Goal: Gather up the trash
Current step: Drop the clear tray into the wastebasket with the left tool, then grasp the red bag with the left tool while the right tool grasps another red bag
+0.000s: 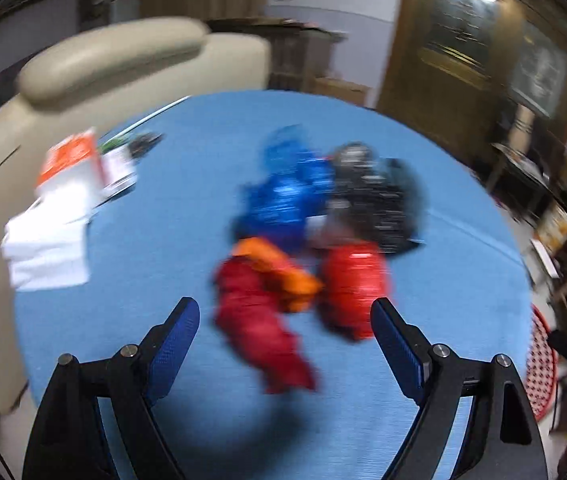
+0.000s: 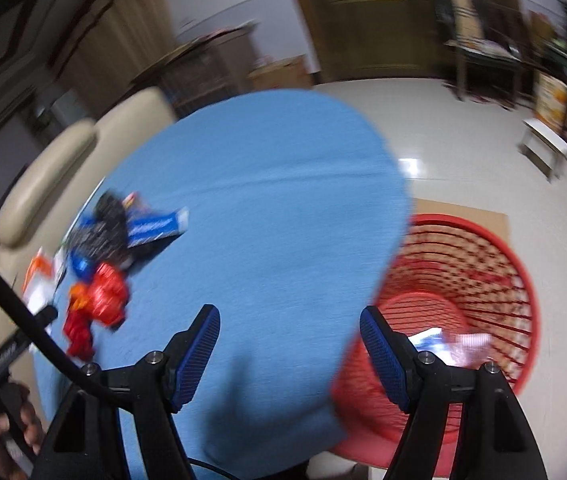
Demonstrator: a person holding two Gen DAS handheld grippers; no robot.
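- The left gripper [image 1: 285,320] is seen with its jaws spread wide and nothing held between them; only blue cloth and the near end of the wrapper pile show in the gap.
- Directly ahead of the left gripper, a heap of crumpled wrappers lies on the blue tablecloth [image 1: 443,264]: a dark red wrapper [image 1: 259,320] nearest and just between the finger lines, an orange wrapper [image 1: 279,272] overlapping it, a shiny red wrapper [image 1: 353,288] just inside the right finger, with a blue wrapper [image 1: 287,196] and a black wrapper [image 1: 379,200] beyond.
- The dark red wrapper's long axis runs roughly along the gripper's pointing line, slanting toward the right finger at its near end.
- The right gripper [image 2: 289,344] is likewise open and empty; the pile lies well off to its left, so the left hand is judged the nearer.
- Just to the right of the right gripper, below the table edge, a red mesh basket [image 2: 483,256] stands on the floor, with some pale pieces already in it.
- Open cloth surrounds the pile on its near and right sides; white and orange papers [image 1: 55,216] lie well to the left by a beige chair [image 1: 95,60].
- Blur leaves finer wrapper detail unreadable.
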